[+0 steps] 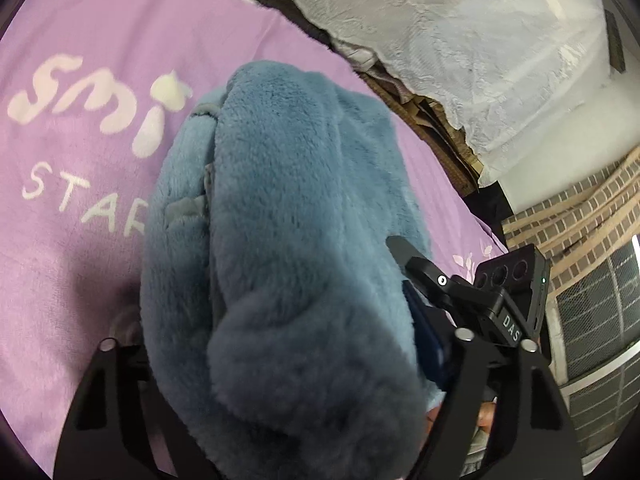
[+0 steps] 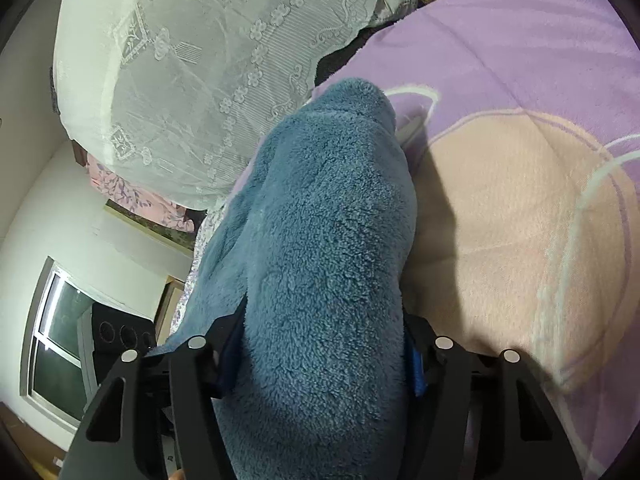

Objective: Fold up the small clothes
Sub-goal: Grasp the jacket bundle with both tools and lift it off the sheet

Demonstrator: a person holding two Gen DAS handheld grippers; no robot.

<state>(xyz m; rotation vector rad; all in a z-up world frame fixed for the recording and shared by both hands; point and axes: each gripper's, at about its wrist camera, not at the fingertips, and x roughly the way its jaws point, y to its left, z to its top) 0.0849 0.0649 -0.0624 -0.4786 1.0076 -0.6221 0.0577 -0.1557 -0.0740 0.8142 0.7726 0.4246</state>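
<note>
A fluffy blue fleece garment (image 1: 280,240) hangs bunched over the purple blanket (image 1: 72,280). My left gripper (image 1: 288,392) is shut on one end of it; the fleece fills the space between the fingers and hides the fingertips. My right gripper (image 2: 320,360) is shut on another part of the same blue garment (image 2: 328,240), held above the blanket (image 2: 520,40). The right gripper also shows in the left wrist view (image 1: 440,280), pressed against the garment's right side.
The purple blanket carries white lettering (image 1: 92,92) and a peach patch (image 2: 500,220). A white lace cloth (image 2: 192,60) lies at the bed's far edge. A brick wall and window grille (image 1: 592,280) are to one side; a window (image 2: 56,340) is beyond the bed.
</note>
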